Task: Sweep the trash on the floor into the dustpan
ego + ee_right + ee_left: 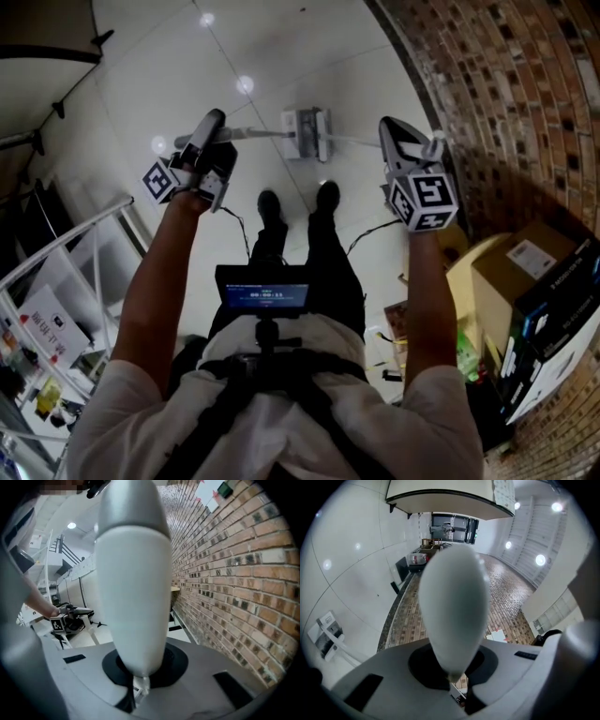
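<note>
In the head view my left gripper point(212, 124) and right gripper point(396, 133) are held out over the white tiled floor. Each is shut on a long white handle. Both handles run inward to a white broom-and-dustpan pair point(306, 132) standing on the floor ahead of the person's shoes. Which handle belongs to which tool I cannot tell. Close to the lens in the left gripper view, the held handle point(453, 606) rises out of my left gripper point(457, 682). The right gripper view shows the other handle point(135, 588) the same way in my right gripper point(138, 686), with the left gripper point(64, 619) beyond. No trash shows.
A brick wall point(506, 84) curves along the right. Cardboard boxes point(525, 258) and a black box point(562, 319) are stacked at its foot. A white metal rail point(70, 242) and shelves with papers stand at the left. The person's shoes point(270, 204) are on the floor between my arms.
</note>
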`<act>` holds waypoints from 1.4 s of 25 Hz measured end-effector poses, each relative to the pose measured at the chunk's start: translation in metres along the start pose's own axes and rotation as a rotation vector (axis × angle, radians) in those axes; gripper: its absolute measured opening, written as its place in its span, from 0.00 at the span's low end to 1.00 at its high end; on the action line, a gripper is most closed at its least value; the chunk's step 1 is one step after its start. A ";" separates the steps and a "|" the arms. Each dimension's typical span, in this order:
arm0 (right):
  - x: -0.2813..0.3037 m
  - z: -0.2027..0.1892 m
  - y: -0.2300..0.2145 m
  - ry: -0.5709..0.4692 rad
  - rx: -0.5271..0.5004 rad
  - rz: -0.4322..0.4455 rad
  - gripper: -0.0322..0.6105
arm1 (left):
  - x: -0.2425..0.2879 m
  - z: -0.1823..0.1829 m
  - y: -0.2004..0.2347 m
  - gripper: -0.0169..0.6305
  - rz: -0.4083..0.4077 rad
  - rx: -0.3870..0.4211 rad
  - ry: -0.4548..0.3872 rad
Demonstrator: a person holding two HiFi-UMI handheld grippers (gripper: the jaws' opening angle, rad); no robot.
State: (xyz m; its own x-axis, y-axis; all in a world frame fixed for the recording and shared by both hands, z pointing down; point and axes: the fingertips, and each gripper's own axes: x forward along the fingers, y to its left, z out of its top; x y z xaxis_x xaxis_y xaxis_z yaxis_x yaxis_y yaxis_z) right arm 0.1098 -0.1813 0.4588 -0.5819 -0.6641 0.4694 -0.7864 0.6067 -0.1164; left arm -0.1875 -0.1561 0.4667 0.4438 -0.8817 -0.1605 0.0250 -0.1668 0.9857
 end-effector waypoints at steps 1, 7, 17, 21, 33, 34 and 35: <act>-0.007 0.003 -0.005 -0.002 -0.013 -0.014 0.06 | 0.001 -0.001 -0.003 0.04 -0.014 0.000 0.007; -0.058 0.009 -0.054 0.005 -0.056 -0.125 0.06 | 0.022 -0.030 -0.028 0.04 -0.097 0.006 0.076; -0.110 0.002 -0.135 0.050 -0.131 -0.284 0.05 | 0.068 -0.089 -0.046 0.05 -0.130 -0.003 0.186; -0.103 -0.010 -0.165 0.121 -0.170 -0.337 0.05 | 0.076 -0.109 -0.043 0.05 -0.108 -0.010 0.217; -0.079 -0.036 -0.216 0.084 0.055 -0.435 0.05 | 0.085 -0.154 -0.030 0.05 -0.061 -0.051 0.295; -0.076 -0.035 -0.212 0.081 0.066 -0.419 0.05 | 0.084 -0.156 -0.029 0.05 -0.057 -0.053 0.299; -0.073 -0.036 -0.207 0.090 0.062 -0.402 0.05 | 0.083 -0.156 -0.028 0.05 -0.052 -0.054 0.302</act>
State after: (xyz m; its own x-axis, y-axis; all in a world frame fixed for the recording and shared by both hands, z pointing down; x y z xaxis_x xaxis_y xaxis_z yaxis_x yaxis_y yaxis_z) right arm 0.3226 -0.2430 0.4807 -0.2081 -0.8003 0.5623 -0.9598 0.2778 0.0402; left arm -0.0115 -0.1557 0.4341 0.6866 -0.7002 -0.1956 0.0985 -0.1770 0.9793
